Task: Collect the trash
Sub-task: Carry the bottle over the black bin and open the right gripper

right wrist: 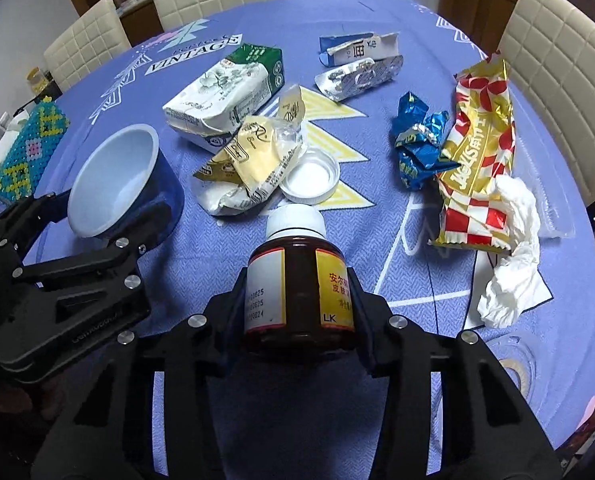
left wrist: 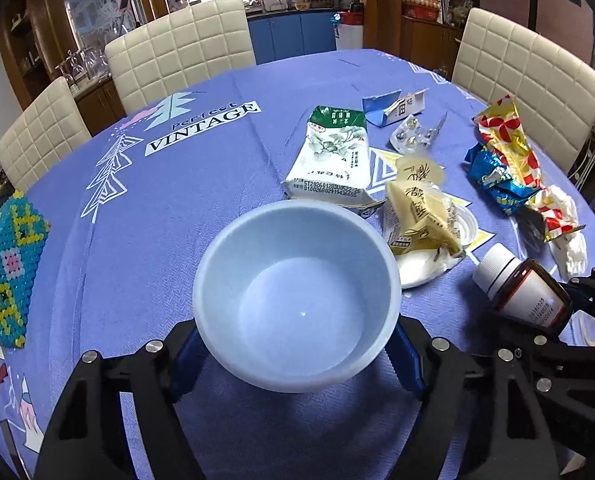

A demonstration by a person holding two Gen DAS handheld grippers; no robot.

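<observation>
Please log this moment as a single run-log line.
left gripper: around pale blue plastic bowl | right gripper: gripping brown white-capped bottle | wrappers remain on purple tablecloth

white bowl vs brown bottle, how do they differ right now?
The white bowl is wide, open-topped and empty; the brown bottle is narrow and closed with a white cap. The bowl is plain; the bottle carries a printed label. The bowl sits between the left gripper fingers, the bottle between those of the right gripper. Shared: both sit at the near edge of the trash on the blue tablecloth.
</observation>
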